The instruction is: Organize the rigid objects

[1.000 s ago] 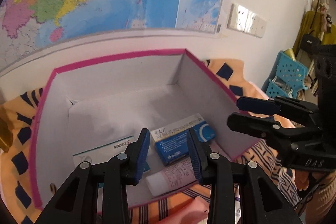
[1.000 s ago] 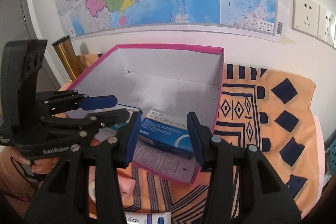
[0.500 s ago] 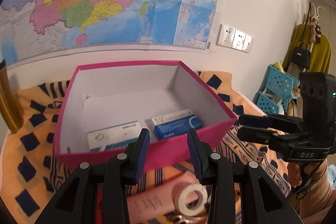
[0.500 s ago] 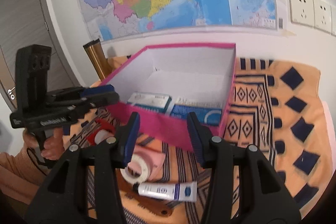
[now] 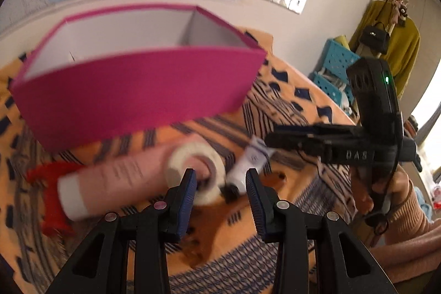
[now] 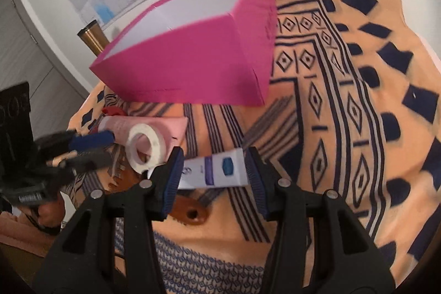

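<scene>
The right gripper [image 6: 213,170] is hanging with its fingers apart and empty, bracketing the white tube [image 6: 217,170] that is lying flat on the patterned cloth [image 6: 344,115] in front of the pink box [image 6: 193,62]. The tube is looking light, soft-bodied and a little slick, so gripping across its middle seems safest. The left gripper [image 5: 220,185], fingers also apart, is nearing the tape roll [image 5: 195,167] resting on a pink tube [image 5: 115,181]
</scene>
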Motion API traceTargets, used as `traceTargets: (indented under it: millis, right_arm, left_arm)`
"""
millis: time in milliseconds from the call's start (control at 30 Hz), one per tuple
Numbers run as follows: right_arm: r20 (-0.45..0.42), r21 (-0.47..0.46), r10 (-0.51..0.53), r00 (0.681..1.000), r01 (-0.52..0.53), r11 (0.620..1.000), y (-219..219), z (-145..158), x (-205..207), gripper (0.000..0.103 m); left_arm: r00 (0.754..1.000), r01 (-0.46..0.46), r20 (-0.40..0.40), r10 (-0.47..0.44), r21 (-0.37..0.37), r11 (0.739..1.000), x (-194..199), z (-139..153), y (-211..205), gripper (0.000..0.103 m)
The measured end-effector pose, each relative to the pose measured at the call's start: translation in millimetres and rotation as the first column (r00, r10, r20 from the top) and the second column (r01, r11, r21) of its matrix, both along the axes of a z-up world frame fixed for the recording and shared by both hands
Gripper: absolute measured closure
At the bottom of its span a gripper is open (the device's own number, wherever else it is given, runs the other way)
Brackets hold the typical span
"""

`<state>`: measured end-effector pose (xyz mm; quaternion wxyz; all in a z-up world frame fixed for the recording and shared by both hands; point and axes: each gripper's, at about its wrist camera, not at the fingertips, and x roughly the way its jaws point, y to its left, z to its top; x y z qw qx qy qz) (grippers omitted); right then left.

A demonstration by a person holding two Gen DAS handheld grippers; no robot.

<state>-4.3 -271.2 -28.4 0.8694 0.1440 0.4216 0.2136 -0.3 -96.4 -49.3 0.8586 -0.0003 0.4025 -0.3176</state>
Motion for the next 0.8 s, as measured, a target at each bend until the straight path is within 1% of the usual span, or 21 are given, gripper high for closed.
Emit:
traceTargets:
  millis: [133,233,400,533,667,800]
  right_arm:
    - [-0.002,-0.016,-0.013,1.000,0.013,1.000,-0.6,-3.2,-1.4,0.054]
    - [-0.009,-0.010,-0.019,1.000,0.019,1.000,-1.7,-6.7,-0.9,0.051]
    - [-0.022,-0.007,-0.020,1.000,0.019,1.000,-1.7,-12.8,-0.6,0.051]
    - [-0.028,-0.001,-0.017,0.999,0.017,1.000,-2.0,-16.6,0.3,0.051]
    - [-0.024,0.006,-0.012,1.000,0.012,1.000,-2.7,-17.1,0.6,0.051]
    - [-0.024,0.007,-0.004,1.000,0.004,1.000,-2.2,-17.4,0.8,0.051]
  left_arm:
    - [0.999,0.012,-0.033,-0.012,0.003,1.000,-6.1,-9.3,-7.7,0.066]
    - [0.998,0.018,-0.059,-0.017,0.010,1.000,-10.4,-15.6,-11.7,0.066]
    - [0.996,0.025,-0.086,-0.024,0.006,1.000,-8.4,-19.7,-15.6,0.067]
    - [0.995,0.027,-0.096,-0.027,-0.004,1.000,-4.6,-20.0,-20.1,0.067]
    - [0.994,0.037,-0.099,-0.036,0.003,0.999,-2.6,-21.6,-30.9,0.067]
    - [0.994,0.039,-0.099,-0.038,0.005,0.999,-2.9,-21.5,-31.7,0.067]
